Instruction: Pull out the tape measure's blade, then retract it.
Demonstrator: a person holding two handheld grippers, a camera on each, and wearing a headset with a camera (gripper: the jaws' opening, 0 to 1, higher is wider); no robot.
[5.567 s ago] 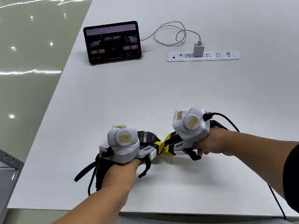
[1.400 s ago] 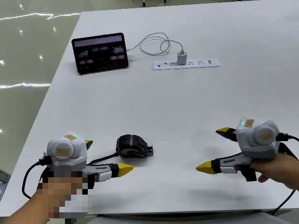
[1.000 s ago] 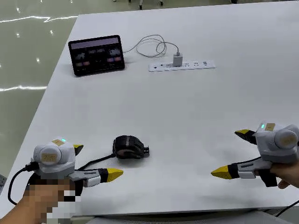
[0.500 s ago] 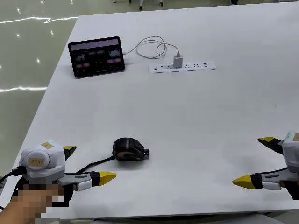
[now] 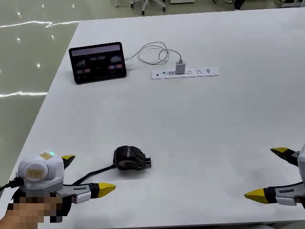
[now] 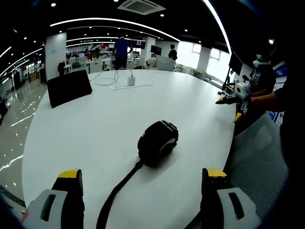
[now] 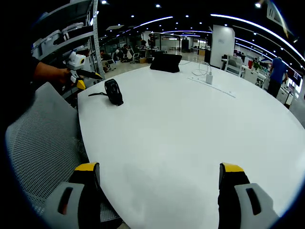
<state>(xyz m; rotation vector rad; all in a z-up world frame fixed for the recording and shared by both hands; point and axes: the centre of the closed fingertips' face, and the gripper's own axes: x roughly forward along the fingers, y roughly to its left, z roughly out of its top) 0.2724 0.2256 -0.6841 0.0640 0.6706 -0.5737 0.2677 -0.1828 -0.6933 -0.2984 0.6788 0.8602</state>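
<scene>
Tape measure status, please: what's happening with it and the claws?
Left claw and right claw open, empty. Tape measure lies free on table, nearer the left one, no blade out. Nothing in the way.

R gripper [image 5: 261,172] cut off by head-view edge; tablet [image 5: 97,62] screen unreadable.

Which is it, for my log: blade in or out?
In. The tape measure lies on the table with no blade showing beyond its case.
</scene>
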